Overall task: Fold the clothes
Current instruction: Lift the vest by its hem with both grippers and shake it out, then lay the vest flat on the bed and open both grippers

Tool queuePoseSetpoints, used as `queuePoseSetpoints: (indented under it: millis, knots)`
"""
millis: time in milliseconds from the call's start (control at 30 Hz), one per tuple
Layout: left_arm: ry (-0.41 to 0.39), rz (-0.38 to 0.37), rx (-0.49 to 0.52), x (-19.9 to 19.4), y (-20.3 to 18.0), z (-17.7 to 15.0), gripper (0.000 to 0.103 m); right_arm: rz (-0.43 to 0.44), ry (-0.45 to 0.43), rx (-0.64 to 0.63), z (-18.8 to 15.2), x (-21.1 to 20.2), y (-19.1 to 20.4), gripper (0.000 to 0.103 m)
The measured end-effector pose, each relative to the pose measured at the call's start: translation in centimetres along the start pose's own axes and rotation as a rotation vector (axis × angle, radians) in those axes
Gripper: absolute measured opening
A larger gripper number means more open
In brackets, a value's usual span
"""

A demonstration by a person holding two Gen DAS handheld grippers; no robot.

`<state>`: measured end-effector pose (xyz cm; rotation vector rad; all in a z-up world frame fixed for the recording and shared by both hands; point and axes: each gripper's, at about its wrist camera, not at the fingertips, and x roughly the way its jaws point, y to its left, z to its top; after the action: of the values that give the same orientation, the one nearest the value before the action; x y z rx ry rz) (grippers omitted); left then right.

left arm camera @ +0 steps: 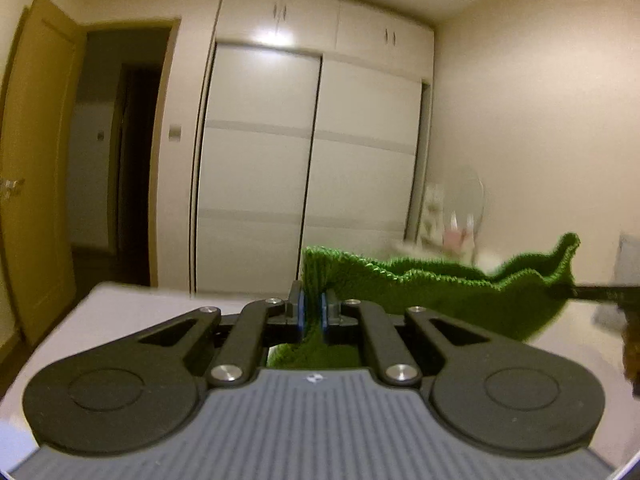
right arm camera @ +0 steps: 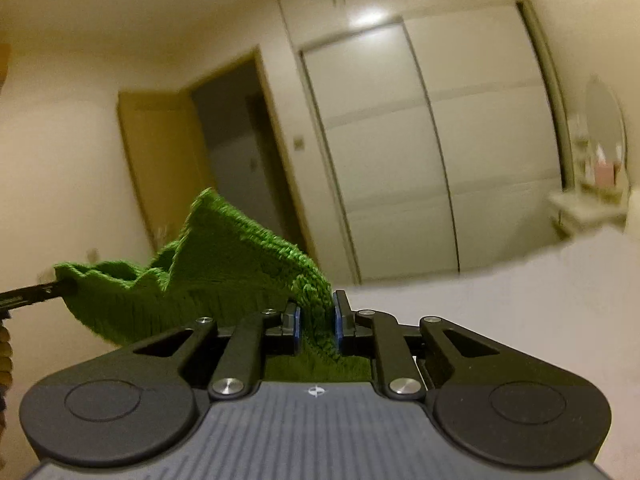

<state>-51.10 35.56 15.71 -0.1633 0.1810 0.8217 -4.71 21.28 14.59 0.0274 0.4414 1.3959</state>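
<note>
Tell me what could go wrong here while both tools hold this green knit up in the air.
The left tool and right tool each pinch only a small bunch of the green knit, so an edge might slip out. The span between them sags, so the fold could land crooked. Pulling apart may stretch the loose stitches.

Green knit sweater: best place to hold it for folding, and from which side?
Hold the green knit sweater by its top edge at both ends, each gripper coming from its own side. The left gripper and right gripper already pinch it there, so it hangs spread between them above the white surface.
</note>
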Motion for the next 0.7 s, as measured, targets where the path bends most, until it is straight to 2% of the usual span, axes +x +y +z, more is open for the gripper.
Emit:
queuePoseSetpoints:
  millis: [67, 133, 200, 267, 333, 400, 500, 633, 700]
  knots:
    - [0.128, 0.016, -0.007, -2.1, -1.2, -5.5, 0.011, -0.021, 0.138, 0.008, -5.5, -1.5, -1.1, 0.027]
    - [0.307, 0.064, -0.065, -4.0, -1.4, -11.5, 0.012, -0.079, 0.316, 0.018, -11.7, -3.1, -1.9, 0.032]
    - [0.489, 0.125, -0.122, -5.9, -1.5, -17.3, 0.013, -0.133, 0.502, 0.049, -18.1, -4.9, -2.8, 0.032]
    - [0.641, 0.199, -0.176, -7.2, -1.7, -21.5, 0.012, -0.163, 0.653, 0.129, -23.1, -6.7, -3.9, 0.032]
    - [0.744, 0.235, -0.216, -8.2, -2.1, -24.0, 0.012, -0.198, 0.758, 0.206, -26.6, -8.4, -4.9, 0.033]
    - [0.768, 0.251, -0.237, -9.0, -2.9, -25.2, 0.012, -0.203, 0.796, 0.271, -28.1, -9.3, -5.6, 0.034]
    - [0.778, 0.256, -0.307, -8.9, -4.4, -26.4, 0.024, -0.184, 0.787, 0.315, -28.3, -9.6, -6.0, 0.050]
    - [0.819, 0.257, -0.431, -8.7, -5.8, -29.9, 0.024, -0.157, 0.787, 0.358, -29.0, -8.2, -6.4, 0.051]
    - [0.849, 0.253, -0.489, -7.5, -6.0, -31.5, 0.025, -0.152, 0.804, 0.404, -30.5, -8.0, -6.2, 0.051]
